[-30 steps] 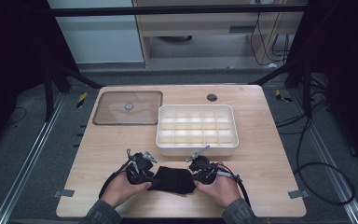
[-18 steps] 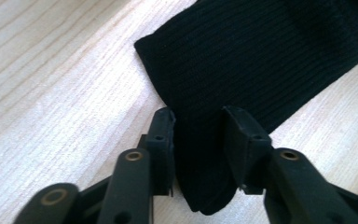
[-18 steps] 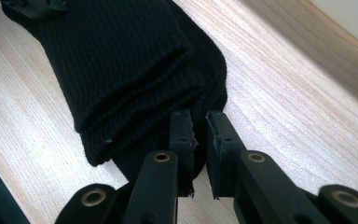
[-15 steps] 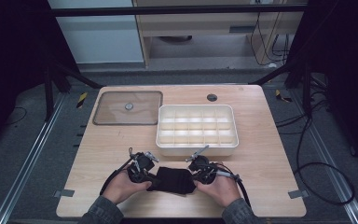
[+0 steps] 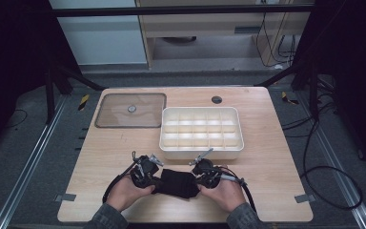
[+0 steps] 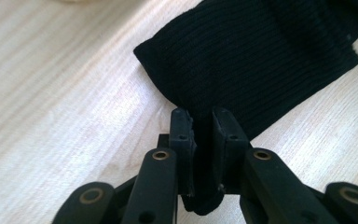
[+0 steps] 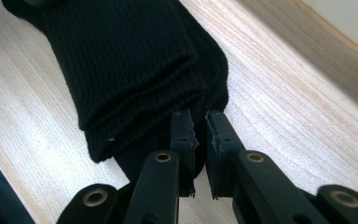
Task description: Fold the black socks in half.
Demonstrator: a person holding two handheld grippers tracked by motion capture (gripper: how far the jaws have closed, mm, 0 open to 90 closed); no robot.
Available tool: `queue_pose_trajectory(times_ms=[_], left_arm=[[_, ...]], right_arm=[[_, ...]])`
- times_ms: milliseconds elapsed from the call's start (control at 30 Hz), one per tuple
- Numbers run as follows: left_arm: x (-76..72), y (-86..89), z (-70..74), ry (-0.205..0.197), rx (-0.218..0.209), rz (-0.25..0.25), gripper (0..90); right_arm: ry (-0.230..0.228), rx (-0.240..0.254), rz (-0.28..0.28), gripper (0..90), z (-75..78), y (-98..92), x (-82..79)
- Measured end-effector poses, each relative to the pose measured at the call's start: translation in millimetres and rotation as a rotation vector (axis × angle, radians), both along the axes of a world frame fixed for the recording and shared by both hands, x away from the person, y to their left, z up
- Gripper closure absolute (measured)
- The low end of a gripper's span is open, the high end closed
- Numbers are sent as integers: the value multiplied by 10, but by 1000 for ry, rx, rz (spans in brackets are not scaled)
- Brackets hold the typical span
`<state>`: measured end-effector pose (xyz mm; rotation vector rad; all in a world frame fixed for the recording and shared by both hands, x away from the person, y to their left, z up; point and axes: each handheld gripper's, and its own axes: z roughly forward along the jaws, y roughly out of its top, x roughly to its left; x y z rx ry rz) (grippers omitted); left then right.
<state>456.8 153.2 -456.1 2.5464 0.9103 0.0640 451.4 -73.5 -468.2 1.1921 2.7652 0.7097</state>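
Both hands lie low on the table, left tongs (image 6: 204, 128) just closed and right tongs (image 7: 198, 128) clamped on the black sock (image 5: 177, 182).

Between the earlier pictures and this one, the only clear change is at the left gripper (image 5: 156, 182): its 2 black jaws have just been closing, and in the left gripper view they now stand pinched on an edge of the black ribbed knit fabric piece (image 6: 256, 60), a fold of the cloth caught between the pads. In the high view the left hand (image 5: 124, 192) sits close to where it was in the 2 earlier pictures, perhaps a touch nearer the fabric, though the pictures are too small to be sure. The left end of the fabric (image 5: 177, 183) looks slightly more gathered against the left gripper than before.
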Motion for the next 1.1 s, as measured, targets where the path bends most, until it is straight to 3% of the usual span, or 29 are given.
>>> queue_pose_trajectory(times_ms=[367,667,900,1100], left_arm=[[-32,-67,188,-54,27,-21,800],[-61,-108,246,-69,23,-37,801],[-98,-186,314,-71,-8,-70,802],[-80,-173,319,-67,6,-68,802]], right_arm=[[2,6,9,835,27,37,-32],[-2,9,20,835,53,65,-39],[2,13,36,834,51,141,-58],[2,10,34,827,47,136,-54]])
